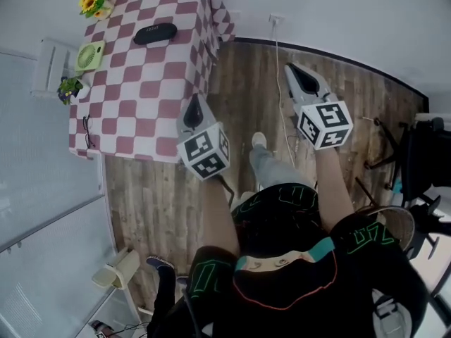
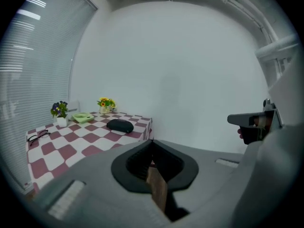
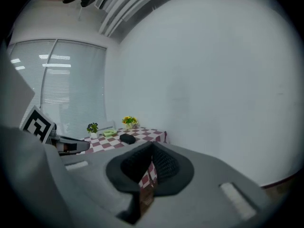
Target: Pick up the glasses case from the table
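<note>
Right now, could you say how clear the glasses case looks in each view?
Head view: evenly lit, glasses case sharp on the checked table. Left gripper view: fisheye-bent, case small but clear. Right gripper view: dark vignette, case tiny, soft.

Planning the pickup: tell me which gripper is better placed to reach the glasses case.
Left. The left gripper sits by the checkered table at its near corner, nearer the glasses case. The right gripper is off over the floor. Both are shut.

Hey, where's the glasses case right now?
In the head view, the glasses case lies on the checkered table at upper left, just right of a flat green object.
</note>
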Motion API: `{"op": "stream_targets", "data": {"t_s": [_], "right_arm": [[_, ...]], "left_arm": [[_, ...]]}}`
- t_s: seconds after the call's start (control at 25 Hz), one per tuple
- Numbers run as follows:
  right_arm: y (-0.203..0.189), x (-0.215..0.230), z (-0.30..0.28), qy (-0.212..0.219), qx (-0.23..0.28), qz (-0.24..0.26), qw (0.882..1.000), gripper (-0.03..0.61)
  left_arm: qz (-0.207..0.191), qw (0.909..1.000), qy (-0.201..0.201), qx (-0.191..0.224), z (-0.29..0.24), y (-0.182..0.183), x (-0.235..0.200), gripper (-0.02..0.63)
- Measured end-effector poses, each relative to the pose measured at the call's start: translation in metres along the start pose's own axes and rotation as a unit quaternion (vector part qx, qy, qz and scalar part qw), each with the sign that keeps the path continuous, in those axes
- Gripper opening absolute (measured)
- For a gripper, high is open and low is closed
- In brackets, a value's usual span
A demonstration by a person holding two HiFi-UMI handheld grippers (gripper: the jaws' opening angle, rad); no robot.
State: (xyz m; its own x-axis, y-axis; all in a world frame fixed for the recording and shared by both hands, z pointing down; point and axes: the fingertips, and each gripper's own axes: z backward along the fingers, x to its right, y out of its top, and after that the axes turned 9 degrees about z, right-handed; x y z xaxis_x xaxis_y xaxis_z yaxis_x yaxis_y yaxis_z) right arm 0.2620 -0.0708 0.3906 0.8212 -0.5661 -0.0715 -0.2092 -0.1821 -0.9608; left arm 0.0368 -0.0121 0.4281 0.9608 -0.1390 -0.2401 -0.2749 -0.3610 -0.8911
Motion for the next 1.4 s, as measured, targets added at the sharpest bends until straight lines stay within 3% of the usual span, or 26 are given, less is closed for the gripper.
{"op": "stream_targets", "data": {"t_s": [0.48, 0.68, 0.92, 1.4], "right_arm": [[0.019, 0.106, -0.05, -0.034, 0.029, -0.04, 0.998, 0.005], [0.045, 0.126, -0.065, -0.037, 0.054, -0.035, 0.997, 0.005], [0.072, 0.114, -0.112, 0.001, 0.067, -0.007, 0.998, 0.005], [0.086, 0.064, -0.26, 0.097, 0.022, 0.04, 0.994, 0.005]], "left_arm": [[-0.051, 0.9978, -0.041, 0.001, -0.09, 0.045, 0.079, 0.01], [-0.053, 0.9973, -0.035, 0.036, -0.103, 0.081, 0.08, 0.01], [-0.04, 0.9971, -0.011, 0.064, -0.121, 0.109, 0.056, 0.009], [0.038, 0.996, 0.071, 0.039, -0.203, 0.115, -0.045, 0.009]]}}
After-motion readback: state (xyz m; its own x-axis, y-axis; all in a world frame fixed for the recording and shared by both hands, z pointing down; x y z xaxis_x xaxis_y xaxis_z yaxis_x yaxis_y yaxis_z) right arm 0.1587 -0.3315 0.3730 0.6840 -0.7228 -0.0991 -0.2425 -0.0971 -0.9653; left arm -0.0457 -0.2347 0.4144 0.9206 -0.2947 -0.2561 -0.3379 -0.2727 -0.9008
